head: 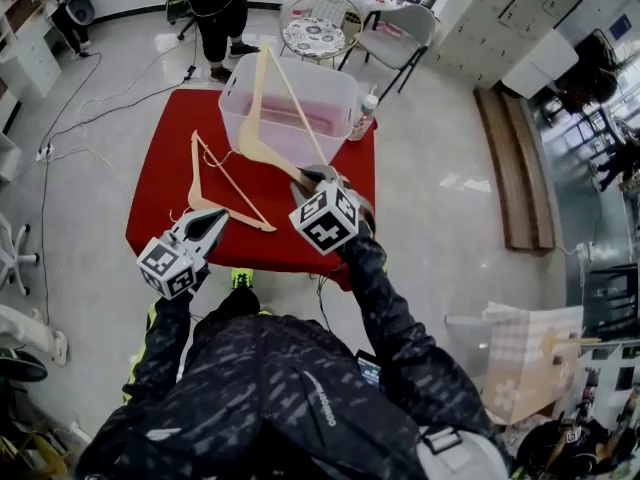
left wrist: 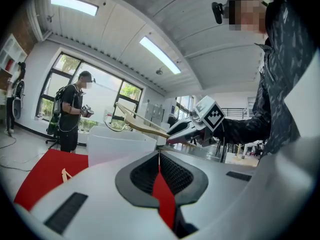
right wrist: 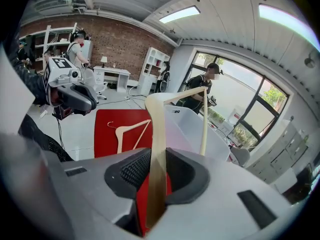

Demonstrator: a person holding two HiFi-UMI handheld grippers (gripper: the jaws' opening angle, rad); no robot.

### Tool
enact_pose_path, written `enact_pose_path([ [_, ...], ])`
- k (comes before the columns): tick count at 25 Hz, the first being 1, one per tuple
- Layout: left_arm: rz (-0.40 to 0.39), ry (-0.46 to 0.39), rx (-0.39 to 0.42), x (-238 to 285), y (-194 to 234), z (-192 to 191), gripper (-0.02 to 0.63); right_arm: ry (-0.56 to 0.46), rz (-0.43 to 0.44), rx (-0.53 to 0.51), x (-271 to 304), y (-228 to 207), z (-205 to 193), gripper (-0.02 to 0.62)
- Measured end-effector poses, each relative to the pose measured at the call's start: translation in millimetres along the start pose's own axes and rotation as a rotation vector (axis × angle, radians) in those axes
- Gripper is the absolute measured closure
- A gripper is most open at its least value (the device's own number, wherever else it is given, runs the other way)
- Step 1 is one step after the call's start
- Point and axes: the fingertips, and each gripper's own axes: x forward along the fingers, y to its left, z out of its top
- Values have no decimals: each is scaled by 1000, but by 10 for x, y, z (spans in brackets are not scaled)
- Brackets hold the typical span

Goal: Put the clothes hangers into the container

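My right gripper (head: 320, 175) (right wrist: 157, 156) is shut on the lower end of a pale wooden hanger (head: 250, 118) (right wrist: 159, 134). The hanger rises at a tilt over the clear plastic container (head: 340, 98) (right wrist: 190, 129) at the far side of the red table (head: 160, 188). A second wooden hanger (head: 192, 178) (right wrist: 131, 129) lies flat on the table, left of the container. My left gripper (head: 215, 220) (left wrist: 160, 156) hovers by the table's near left edge, jaws shut with nothing between them. In the left gripper view, the right gripper (left wrist: 180, 131) and the held hanger (left wrist: 142, 125) show above the container (left wrist: 117, 144).
A small white bottle (head: 365, 113) stands on the table's right edge beside the container. Behind the table are a person standing (head: 215, 8), a round wire table (head: 320, 28) and a grey chair (head: 400, 33). Cables run over the floor at left.
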Motion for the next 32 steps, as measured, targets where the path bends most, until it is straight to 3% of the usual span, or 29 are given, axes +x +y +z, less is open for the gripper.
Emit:
enact_pose_path([
  [18,-74,9,-52,601,1119,144,594,139,-131,-46,937,-1374,198,497],
  [23,-76,26,-74,731,1448,89,594,184,-126,-63,1331,-1619,184,497],
  [32,-71,47,-108,840,1832,112,594,278,-38,-133,1847,-1786,186,497],
])
